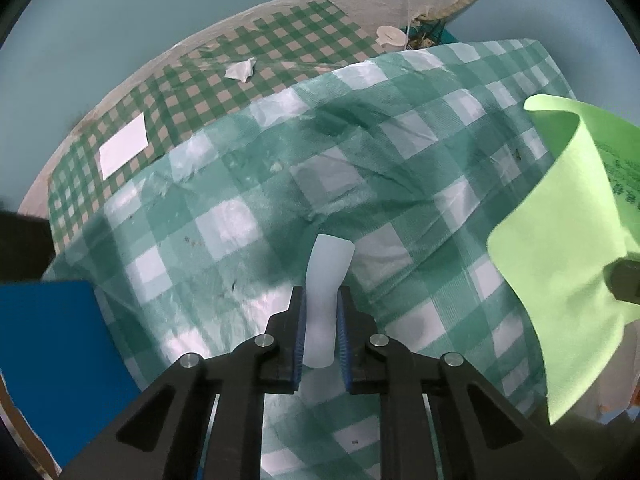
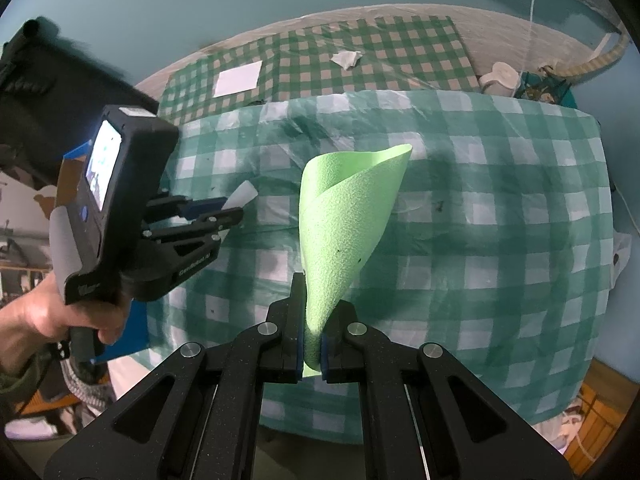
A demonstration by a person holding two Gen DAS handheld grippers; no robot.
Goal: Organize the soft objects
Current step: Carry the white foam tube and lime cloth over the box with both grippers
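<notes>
A small white soft piece point(image 1: 330, 256), bent and tube-like, sticks out from between the blue pads of my left gripper point(image 1: 322, 294), which is shut on it above the teal-and-white checked tablecloth point(image 1: 224, 216). In the right wrist view the same left gripper point(image 2: 236, 210) comes in from the left with the white piece point(image 2: 244, 194) at its tip. My right gripper point(image 2: 320, 298) is shut on the lower edge of a curled light-green foam sheet point(image 2: 348, 220), which stands up over the cloth. That sheet point(image 1: 560, 240) also fills the right side of the left wrist view.
A blue box point(image 1: 52, 360) sits at the table's left edge. Beyond the table a green checked floor mat point(image 1: 280, 40) carries a white paper sheet point(image 1: 122, 150) and a crumpled tissue point(image 1: 240, 69). A white container point(image 1: 390, 36) stands at the back right. A hand point(image 2: 60, 312) grips the left tool.
</notes>
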